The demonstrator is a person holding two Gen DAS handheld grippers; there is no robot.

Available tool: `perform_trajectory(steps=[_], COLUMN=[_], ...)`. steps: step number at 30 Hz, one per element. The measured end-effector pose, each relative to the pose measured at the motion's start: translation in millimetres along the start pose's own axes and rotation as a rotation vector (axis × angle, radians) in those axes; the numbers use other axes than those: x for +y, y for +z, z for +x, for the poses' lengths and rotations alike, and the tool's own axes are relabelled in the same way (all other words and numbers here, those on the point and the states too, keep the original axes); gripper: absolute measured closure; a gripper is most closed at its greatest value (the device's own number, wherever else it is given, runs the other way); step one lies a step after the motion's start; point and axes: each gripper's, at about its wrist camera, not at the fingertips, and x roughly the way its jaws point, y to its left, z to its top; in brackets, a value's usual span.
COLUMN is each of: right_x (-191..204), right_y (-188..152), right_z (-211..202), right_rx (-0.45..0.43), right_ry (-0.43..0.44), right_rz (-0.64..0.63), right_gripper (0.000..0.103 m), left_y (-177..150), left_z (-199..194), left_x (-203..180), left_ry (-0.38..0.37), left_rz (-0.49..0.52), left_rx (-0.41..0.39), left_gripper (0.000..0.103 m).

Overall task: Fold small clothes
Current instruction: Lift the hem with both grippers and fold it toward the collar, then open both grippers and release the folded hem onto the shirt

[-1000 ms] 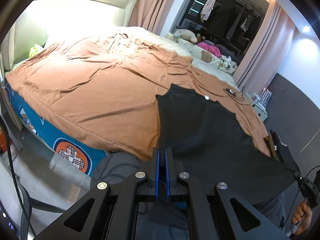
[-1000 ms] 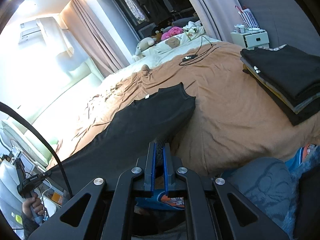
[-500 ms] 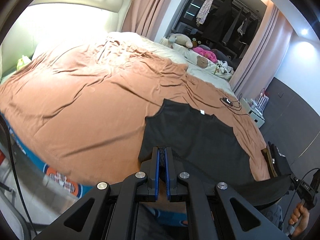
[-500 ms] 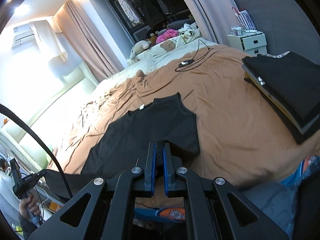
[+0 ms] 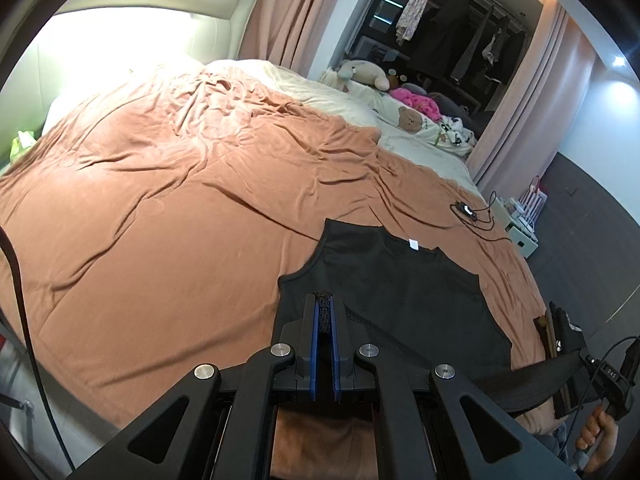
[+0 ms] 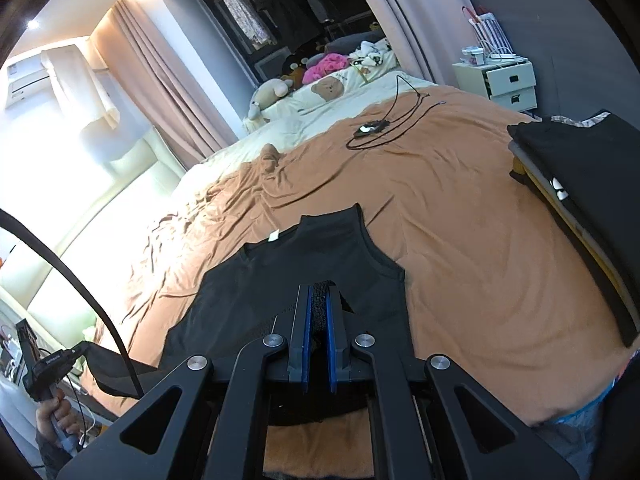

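A black sleeveless top (image 5: 404,288) lies on the brown bedsheet (image 5: 160,216), neck end far from me, with a white label at the collar. It also shows in the right wrist view (image 6: 300,276). My left gripper (image 5: 324,300) is shut on the top's bottom hem at one corner. My right gripper (image 6: 319,292) is shut on the hem at the other corner. The hem stretches between the two grippers, lifted over the near edge of the bed. Each view shows the other gripper held in a hand at the frame's edge.
A stack of folded dark clothes (image 6: 576,184) sits on the bed to the right of the top. A black cable with a small device (image 6: 372,128) lies further back. Soft toys and pillows (image 5: 408,116) are at the far end. A white bedside cabinet (image 6: 508,84) stands beyond.
Both grippers have moved forward and up over the bed with the hem. More of the top now lies flat on the sheet, where it hung off the bed edge before.
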Motion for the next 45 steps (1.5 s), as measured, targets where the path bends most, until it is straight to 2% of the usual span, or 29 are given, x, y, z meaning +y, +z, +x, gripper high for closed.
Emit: perform_trajectory(steps=[15,26,36,45], right_x=[-6.6,-16.1,-11.9,-14.8], right_y=[50.5,90.2,109.8,116.3], right_z=[82.0,143.5,197.8,233.1], right_rx=[0.083,0.147,0.208,0.24], right_ry=[-0.023,-0.027,-0.103,-0.18], right_rz=[0.034,0.052,0.031,0.056], right_gripper=[0.1,0.1,0.1,0.1], left_y=[42.7,72.1,84.0,93.4], left_z=[73.2,140.9,197.7,240.5], left_x=[0.7,11.2,17.7,12.8], left_ry=[0.036,0.052,0.04,0.057], left_rz=[-0.045,-0.067,-0.06,-0.016], left_rx=[0.075,0.164,0.265,0.313], left_gripper=[0.098,0.098,0.098,0.098])
